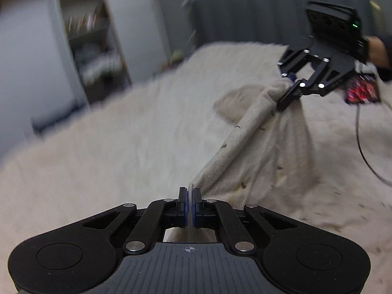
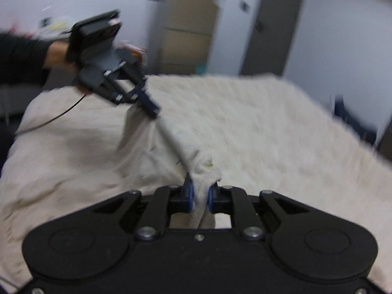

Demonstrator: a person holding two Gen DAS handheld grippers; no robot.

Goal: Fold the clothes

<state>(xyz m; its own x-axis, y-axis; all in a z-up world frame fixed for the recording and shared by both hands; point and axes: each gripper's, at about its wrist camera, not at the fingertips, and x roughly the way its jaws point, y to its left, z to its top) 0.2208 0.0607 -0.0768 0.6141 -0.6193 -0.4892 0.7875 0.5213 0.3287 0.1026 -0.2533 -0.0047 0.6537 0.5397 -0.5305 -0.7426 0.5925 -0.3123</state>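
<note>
Left gripper (image 1: 189, 197) closed, blue pads all but meeting, with the thin edge of the cream garment (image 1: 247, 132) apparently pinched at the tips; confirmed from the right wrist view, where the same gripper (image 2: 153, 109) sits at one end of a raised fabric ridge. Right gripper (image 2: 201, 196) clamped on a thicker bunch of the same garment, cloth filling the narrow gap between its blue pads and trailing back under the linkage; seen also from the left wrist view (image 1: 285, 93), fingers closed on a gathered corner. Garment stretched as a taut, rolled edge between the two grippers, lifted clear of the bed (image 1: 110, 147) along that line, remainder hanging down in folds and resting on the cream bedcover. Small dark specks and a yellowish mark noted on the cloth. Bare hand and dark sleeve (image 2: 22, 51) visible behind the left gripper. Small dark device with a red-lit screen (image 1: 362, 90) lying on the bed near the right gripper, black cable (image 1: 362, 147) running from it across the cover. Background heavily blurred: shelving unit (image 1: 95, 46) to one side, tall cabinet (image 2: 188, 27) against the far wall.
</note>
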